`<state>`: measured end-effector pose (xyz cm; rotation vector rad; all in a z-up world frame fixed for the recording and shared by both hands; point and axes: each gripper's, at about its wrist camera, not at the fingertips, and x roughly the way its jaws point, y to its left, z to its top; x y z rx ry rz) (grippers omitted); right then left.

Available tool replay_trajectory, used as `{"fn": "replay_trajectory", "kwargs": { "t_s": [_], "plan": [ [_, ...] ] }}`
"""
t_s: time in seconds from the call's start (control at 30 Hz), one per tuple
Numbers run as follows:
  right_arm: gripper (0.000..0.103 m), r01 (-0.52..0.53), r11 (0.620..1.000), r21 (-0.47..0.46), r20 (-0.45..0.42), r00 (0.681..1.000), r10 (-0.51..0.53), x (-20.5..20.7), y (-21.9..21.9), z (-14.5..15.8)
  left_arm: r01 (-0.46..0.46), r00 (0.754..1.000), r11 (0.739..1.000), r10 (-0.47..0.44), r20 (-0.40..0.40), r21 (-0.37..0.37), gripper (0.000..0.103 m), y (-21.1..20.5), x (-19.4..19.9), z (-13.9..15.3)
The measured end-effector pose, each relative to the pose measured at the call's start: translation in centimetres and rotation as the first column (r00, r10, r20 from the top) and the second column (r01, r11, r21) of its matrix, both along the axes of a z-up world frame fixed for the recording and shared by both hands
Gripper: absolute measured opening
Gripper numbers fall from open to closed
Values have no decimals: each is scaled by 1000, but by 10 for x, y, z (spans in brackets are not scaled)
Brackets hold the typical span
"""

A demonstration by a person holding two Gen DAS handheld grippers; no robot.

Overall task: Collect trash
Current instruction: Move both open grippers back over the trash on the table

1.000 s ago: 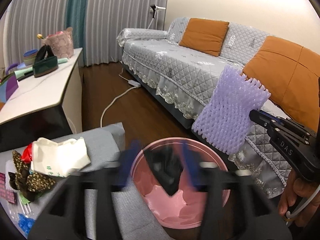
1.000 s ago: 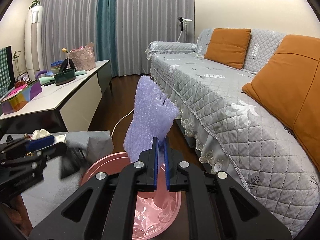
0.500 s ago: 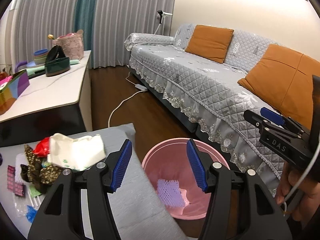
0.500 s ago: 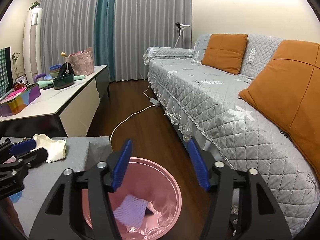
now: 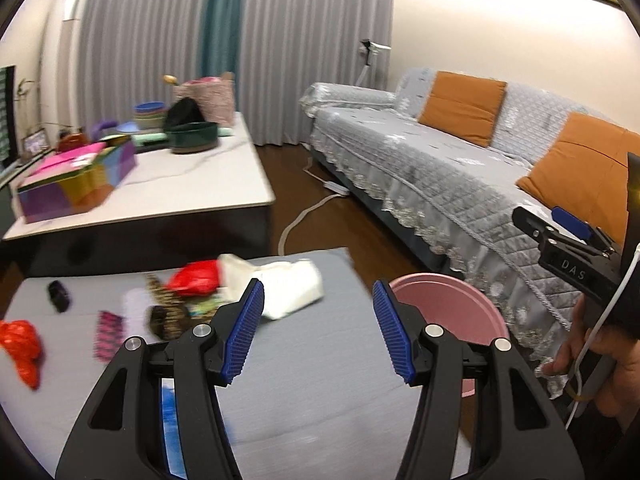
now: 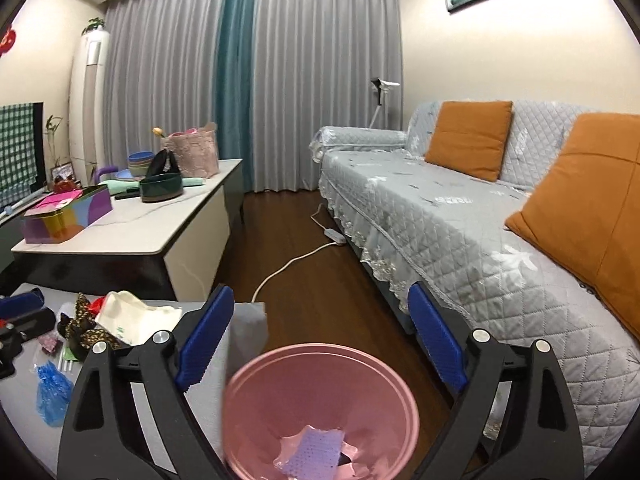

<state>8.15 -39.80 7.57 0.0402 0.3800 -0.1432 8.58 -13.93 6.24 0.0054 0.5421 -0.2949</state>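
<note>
Inside pink bin (image 6: 320, 408): purple foam net (image 6: 316, 450), right view only | right gripper (image 6: 320, 336) opening, empty | left gripper (image 5: 318, 330) spread, empty

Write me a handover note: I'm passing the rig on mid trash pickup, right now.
Left gripper: open, empty, over the grey table.
Right gripper: jaws opening, nothing between them, above the pink bin.
Done: purple foam net lies in the bin.
Left on the table: white bag, red wrapper, second red wrapper, patterned scrap, pink blister pack, blue plastic.
Next, likely: left gripper takes the white bag.
</note>
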Motion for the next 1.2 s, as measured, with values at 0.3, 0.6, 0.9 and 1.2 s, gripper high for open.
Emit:
{"fn": "replay_trajectory", "kwargs": {
  "t_s": [0.3,0.6,0.9,1.2],
  "plan": [
    [81,-152,988,34,-32,988,153,22,60,-6,-185,982,983,183,45,24,55,92,-11,-5],
    [66,-327,945,25,-66,942,328,51,135,-30,-360,932,932,357,53,45,55,173,-13,-20],
    [60,-422,907,20,-145,896,420,85,197,-59,-514,858,857,514,2,36,55,247,-8,-41],
    [60,-476,880,-15,-227,858,460,106,227,-82,-646,761,763,646,-62,19,55,300,10,-60]
  ]
}}
